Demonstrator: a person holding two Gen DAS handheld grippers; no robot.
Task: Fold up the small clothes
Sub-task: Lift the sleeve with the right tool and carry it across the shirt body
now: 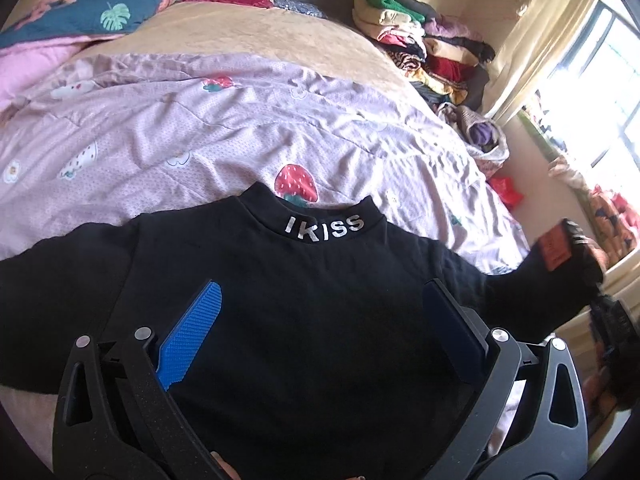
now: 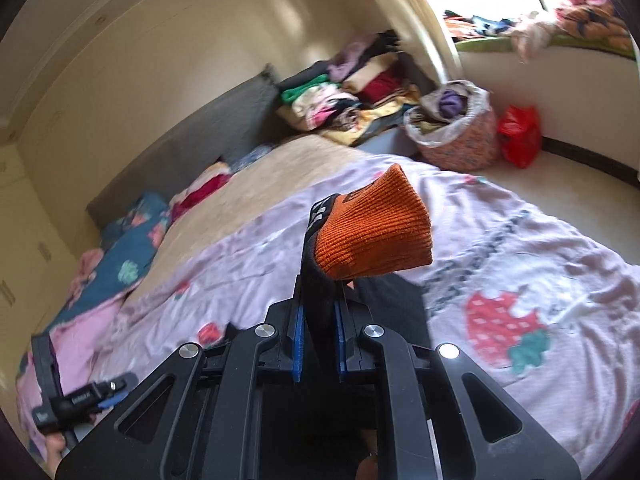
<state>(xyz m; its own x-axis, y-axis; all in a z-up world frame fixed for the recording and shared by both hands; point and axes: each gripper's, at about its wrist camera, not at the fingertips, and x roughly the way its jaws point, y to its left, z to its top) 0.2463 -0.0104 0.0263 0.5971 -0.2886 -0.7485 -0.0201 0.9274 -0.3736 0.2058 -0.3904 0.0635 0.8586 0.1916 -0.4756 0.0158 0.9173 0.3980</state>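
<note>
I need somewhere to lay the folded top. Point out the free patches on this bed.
Free: strawberry-print sheet beyond the black top's collar, and the beige blanket behind it. Crowded: clothes stack and basket at the far corner.

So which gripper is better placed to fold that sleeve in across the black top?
Right, probably. The right gripper is already shut on the sleeve below its orange cuff, while the left gripper is open over the black top, holding nothing.
</note>
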